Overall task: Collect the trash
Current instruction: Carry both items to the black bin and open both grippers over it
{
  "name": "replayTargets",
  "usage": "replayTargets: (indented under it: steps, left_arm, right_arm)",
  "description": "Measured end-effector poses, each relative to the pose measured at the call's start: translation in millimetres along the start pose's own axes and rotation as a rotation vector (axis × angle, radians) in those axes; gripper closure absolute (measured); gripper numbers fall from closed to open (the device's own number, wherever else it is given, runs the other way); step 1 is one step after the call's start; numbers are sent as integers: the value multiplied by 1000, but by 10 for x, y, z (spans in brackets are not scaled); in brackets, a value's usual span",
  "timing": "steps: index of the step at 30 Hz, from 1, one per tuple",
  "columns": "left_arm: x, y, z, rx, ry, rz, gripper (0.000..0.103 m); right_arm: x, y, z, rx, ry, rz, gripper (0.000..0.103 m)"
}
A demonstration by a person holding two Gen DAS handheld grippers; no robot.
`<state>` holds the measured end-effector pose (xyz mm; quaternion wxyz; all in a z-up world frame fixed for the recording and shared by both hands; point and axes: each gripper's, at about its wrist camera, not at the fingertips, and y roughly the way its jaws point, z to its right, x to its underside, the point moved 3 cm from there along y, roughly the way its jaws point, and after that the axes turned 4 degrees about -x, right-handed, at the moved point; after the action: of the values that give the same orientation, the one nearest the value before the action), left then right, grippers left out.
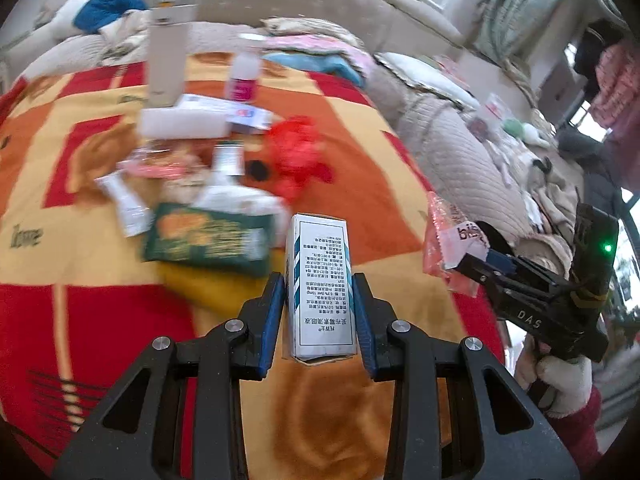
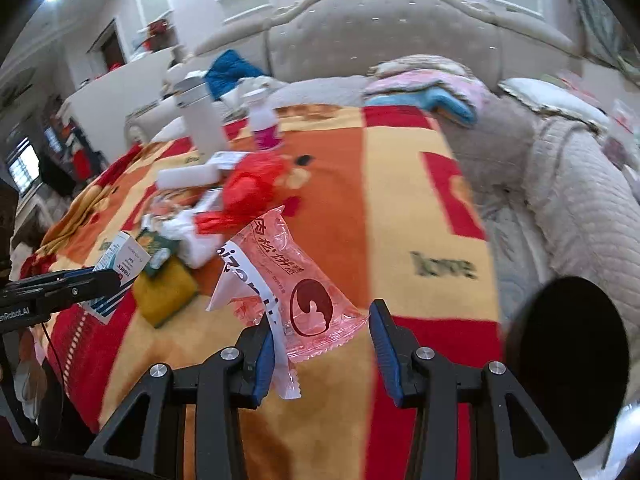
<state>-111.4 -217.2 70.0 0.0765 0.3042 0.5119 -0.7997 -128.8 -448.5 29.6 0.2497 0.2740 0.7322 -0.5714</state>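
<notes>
**Both grippers hold trash above the blanket**

The left gripper (image 1: 319,312) points down at a slant over the red, orange and yellow blanket (image 1: 380,184), its blue pads pressed on both sides of a small white medicine box (image 1: 320,280) printed with dark text. The box stands lengthwise between the fingers, lifted off the blanket.

The right gripper (image 2: 322,350) tilts down likewise. A pink snack wrapper (image 2: 296,280) with a white strip hangs at its left pad; the right pad stands apart from it, so whether it is truly pinched cannot be told there. In the left wrist view the wrapper (image 1: 448,240) sits at the closed tips of that gripper, held in a white-gloved hand (image 1: 564,376).

Beyond the box lies the remaining pile: a green packet (image 1: 208,236), a clear bottle (image 1: 228,176), a crumpled red bag (image 1: 300,152), a tall white container (image 1: 168,52) and a small pink-labelled bottle (image 1: 242,76).
</notes>
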Motion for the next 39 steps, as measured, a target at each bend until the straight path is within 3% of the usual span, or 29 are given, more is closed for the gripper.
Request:
replayTargets:
  steps: [13,21,29,33,37,39]
  left_arm:
    - [-112,525,1230,126,168,-47,72]
    - [-217,875,1889,212,215,-89,72]
    - [-260,1219,2419,292,222,-135,71]
    - [-260,1369,2567,302,222,-147,71]
    - [-274,1463,2635,326,208,-156,70]
    - [-275,1484,2655,332,206,-157,68]
  right_arm:
    - [322,-538,1088,181,161,19,60]
    - [532,-718,1708,271,268,9,60]
    - [698,-738,2157,307,377,-5,60]
    - [748,-697,2248,307,402,-4,51]
    - [790,-656,2318,287,437,-5,49]
    - [807,-644,2328,283,444,-5,41]
